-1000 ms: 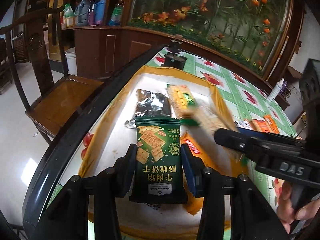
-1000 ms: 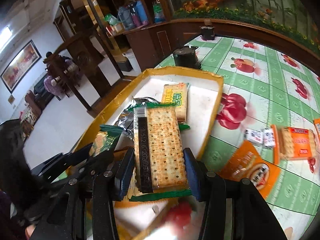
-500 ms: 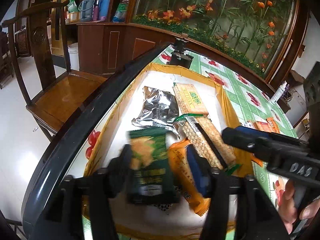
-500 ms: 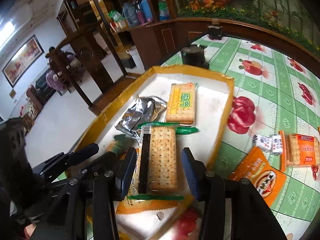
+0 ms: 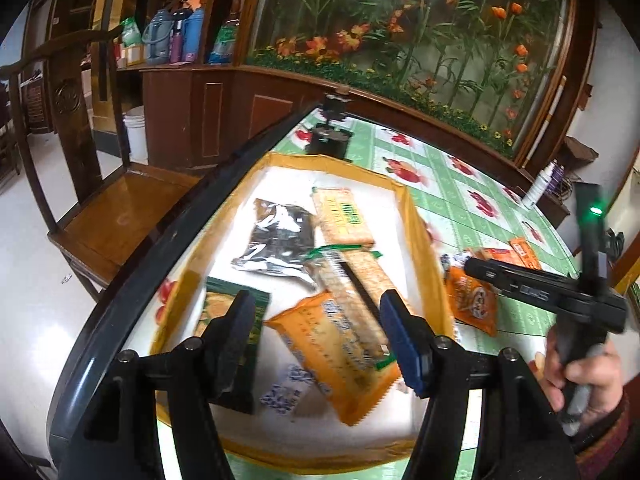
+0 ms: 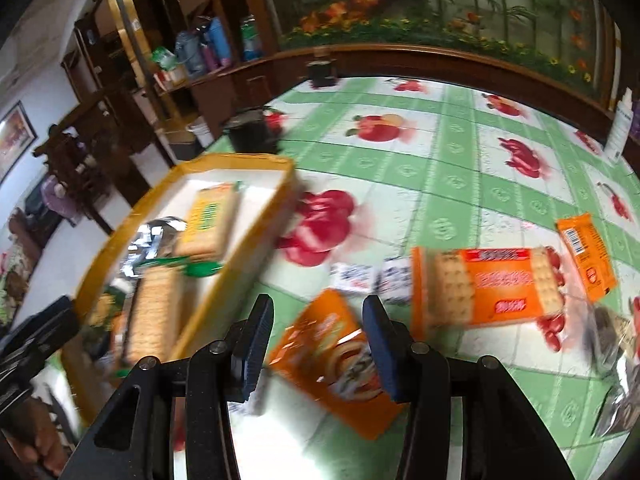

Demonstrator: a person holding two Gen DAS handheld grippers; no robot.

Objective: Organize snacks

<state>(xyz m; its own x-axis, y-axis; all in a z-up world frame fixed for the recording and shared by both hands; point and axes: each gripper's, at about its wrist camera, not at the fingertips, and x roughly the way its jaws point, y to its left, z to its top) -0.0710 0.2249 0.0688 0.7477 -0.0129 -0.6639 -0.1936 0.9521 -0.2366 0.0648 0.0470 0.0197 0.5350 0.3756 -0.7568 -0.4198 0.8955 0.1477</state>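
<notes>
- The left gripper (image 5: 316,332) hangs over the near end of the yellow-rimmed tray (image 5: 416,216), its jaws apart and nothing pinched between them; they have just been opening.
- The dark green cracker packet (image 5: 216,312) lies flat in the tray, partly behind the left finger and free of both pads.
- Between the open jaws an orange snack packet (image 5: 340,356) lies on the tray floor, with a clear-wrapped cracker stack (image 5: 352,284) resting across its far end.
- Farther back in the tray sit a silver foil pouch (image 5: 276,240) and a yellow biscuit pack (image 5: 340,216), side by side.
- The right gripper (image 6: 318,340) is outside the tray, over the green fruit-print tablecloth (image 6: 448,152); its jaws stand apart and empty.
- Below them lies an orange biscuit packet (image 6: 340,364) on the cloth; the view is blurred, so contact with the pads seems unlikely but is hard to rule out.
- To its right on the cloth lie an orange cracker pack (image 6: 492,288), two small white sachets (image 6: 372,276) and a small orange packet (image 6: 586,256).
</notes>
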